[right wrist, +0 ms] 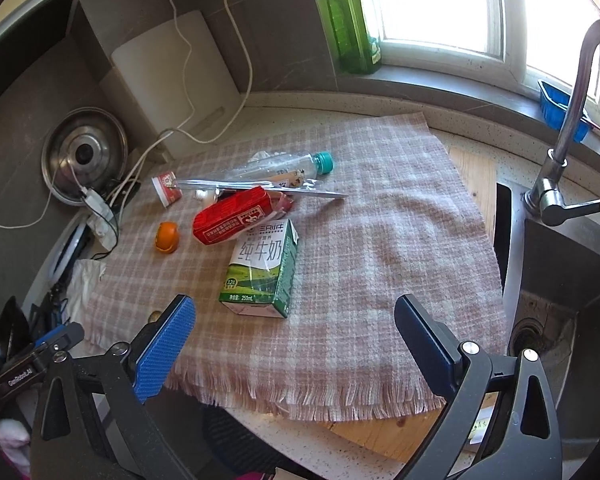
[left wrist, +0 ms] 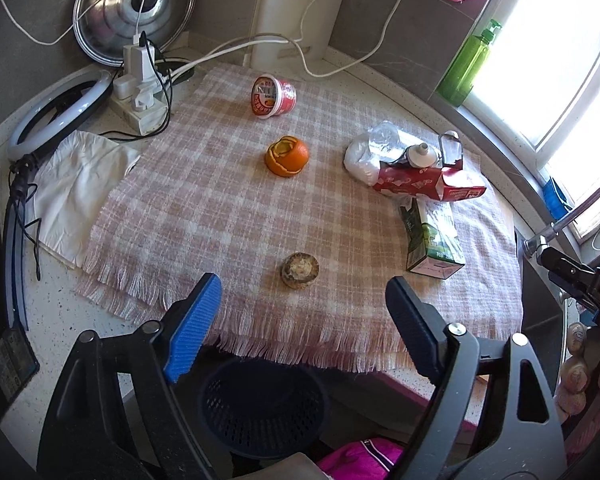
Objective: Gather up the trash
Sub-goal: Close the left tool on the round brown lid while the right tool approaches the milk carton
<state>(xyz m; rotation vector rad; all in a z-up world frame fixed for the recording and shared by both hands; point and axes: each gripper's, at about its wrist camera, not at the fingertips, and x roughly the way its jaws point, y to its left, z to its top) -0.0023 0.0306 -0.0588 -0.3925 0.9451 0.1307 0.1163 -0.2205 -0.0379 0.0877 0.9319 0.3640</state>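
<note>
Both tools sitting nearest the lens, pointing down at the bench. Left tool (left wrist: 302, 312): jaws standing wide, nothing btwn them. Right tool (right wrist: 296, 332): jaws also wide, empty. Dark mesh basket (left wrist: 262, 408) sitting below the near bench edge, under the left tool; prob. the bin, placed so trash can be dropped straight off the edge (judgement).

Trash lying spread on the checked cloth (left wrist: 204, 216), which is covering the bench and hanging its fringe over the near edge:
- brown round scrap (left wrist: 299, 270), just beyond the left tool's gap, roughly centred btwn the pads. Likely first pick.
- orange peel (left wrist: 287, 157), farther back, mid cloth.
- red/white cup (left wrist: 273, 96) lying on its side, far end.
- green milk carton (right wrist: 262, 270) lying flat, just beyond the right tool, nearer its left pad.
- red carton (right wrist: 236, 220) lying partly on the milk carton's far end, touching.
- clear bottle w/ teal cap (right wrist: 288, 168) on its side behind the red carton, in a heap w/ plastic wrap.

Step judged: approach, nothing collected in hand yet. Left tool lining up on the scrap, right on the milk carton. Risk: pads snagging the cloth on a low grab.
</note>
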